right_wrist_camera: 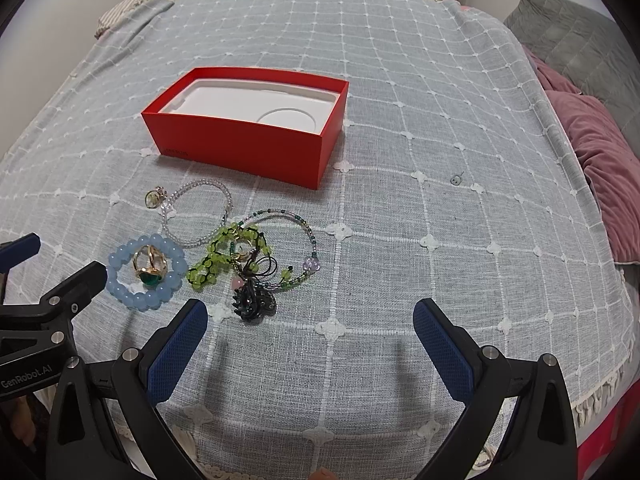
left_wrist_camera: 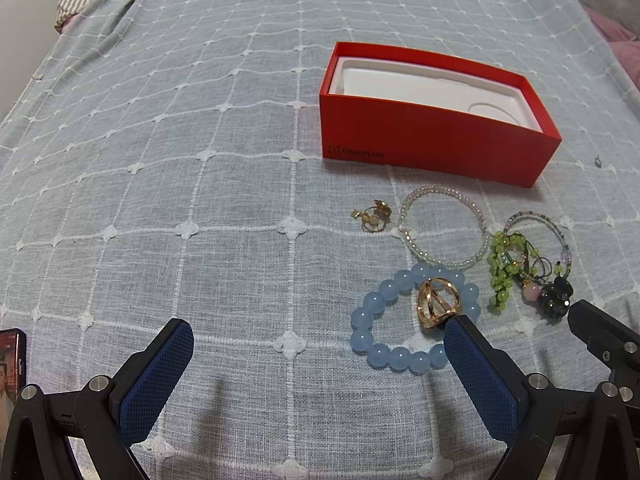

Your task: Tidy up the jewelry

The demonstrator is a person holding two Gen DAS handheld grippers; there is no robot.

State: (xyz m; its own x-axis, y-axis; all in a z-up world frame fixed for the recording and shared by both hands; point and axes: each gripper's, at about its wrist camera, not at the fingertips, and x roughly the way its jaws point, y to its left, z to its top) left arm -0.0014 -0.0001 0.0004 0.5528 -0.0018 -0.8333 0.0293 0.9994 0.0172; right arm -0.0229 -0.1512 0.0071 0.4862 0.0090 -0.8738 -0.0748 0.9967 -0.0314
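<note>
An open red box (left_wrist_camera: 432, 148) (right_wrist_camera: 244, 148) with a white insert sits on the grey checked bedspread. In front of it lies jewelry: a blue bead bracelet (left_wrist_camera: 376, 308) (right_wrist_camera: 116, 260) with a gold ring (left_wrist_camera: 436, 302) (right_wrist_camera: 150, 264) inside it, a clear bead bracelet (left_wrist_camera: 476, 208) (right_wrist_camera: 226, 192), a small gold earring pair (left_wrist_camera: 372, 216) (right_wrist_camera: 154, 198), and a green bead tangle with a dark brooch (left_wrist_camera: 556, 294) (right_wrist_camera: 254, 300). My left gripper (left_wrist_camera: 318, 336) is open, its right finger beside the ring. My right gripper (right_wrist_camera: 310, 314) is open and empty, right of the brooch.
A phone (left_wrist_camera: 12, 360) lies at the left edge of the left wrist view. A small metal piece (right_wrist_camera: 456, 179) lies right of the box. Pink and grey pillows (right_wrist_camera: 592, 128) lie along the bed's right side. A striped sheet (right_wrist_camera: 120, 12) shows at the far end.
</note>
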